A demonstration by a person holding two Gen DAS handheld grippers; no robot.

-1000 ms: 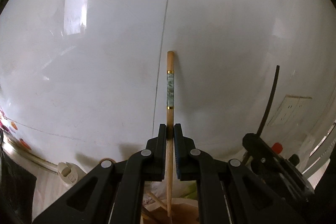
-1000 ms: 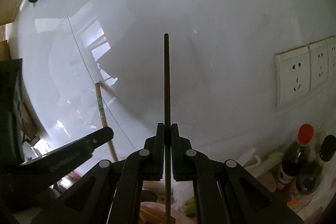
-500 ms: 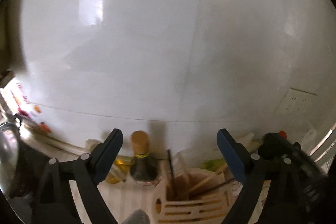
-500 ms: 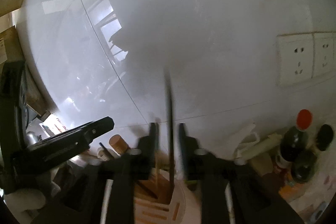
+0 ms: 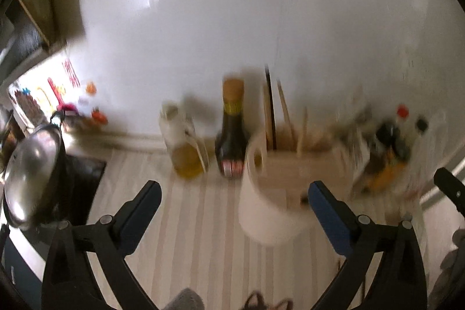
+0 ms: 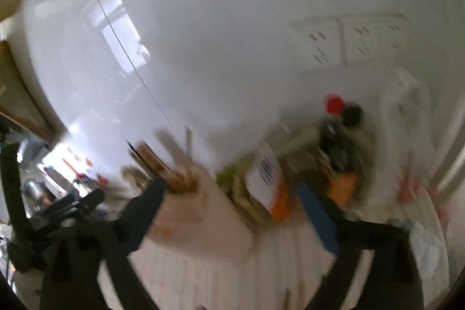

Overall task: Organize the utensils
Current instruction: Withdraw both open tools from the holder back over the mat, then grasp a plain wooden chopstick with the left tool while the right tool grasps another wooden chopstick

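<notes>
- While both pictures are smeared by motion, the left gripper point(image 5: 234, 193) plainly stands with its jaws spread wide, having just been opening, and nothing is between them.
- Beyond it, a pale utensil holder point(image 5: 287, 173) stands on a striped countertop point(image 5: 197, 237) against a white wall point(image 5: 232, 19).
- Several chopsticks point(image 5: 269, 109), light wooden ones and one dark, stand upright in the holder, leaning slightly.
- Just left of the holder stands a dark sauce bottle point(image 5: 231, 132) with a tan cap, and left of that a clear oil bottle point(image 5: 186, 147) with yellow liquid.
- At the far left sits a pot with a shiny metal lid point(image 5: 29, 170).
- From the right wrist view, the right gripper point(image 6: 232, 202) also has its jaws apart, having just been opening, with nothing clamped.
- Seen there, the holder point(image 6: 203, 220) lies between the spread fingers, further off, with chopsticks point(image 6: 162, 161) fanning up to the left.
- Right of the holder is a blurred cluster of packets and bottles point(image 6: 340, 141), one red-capped.
- Wall sockets point(image 6: 351, 42) show faintly at upper right.
</notes>
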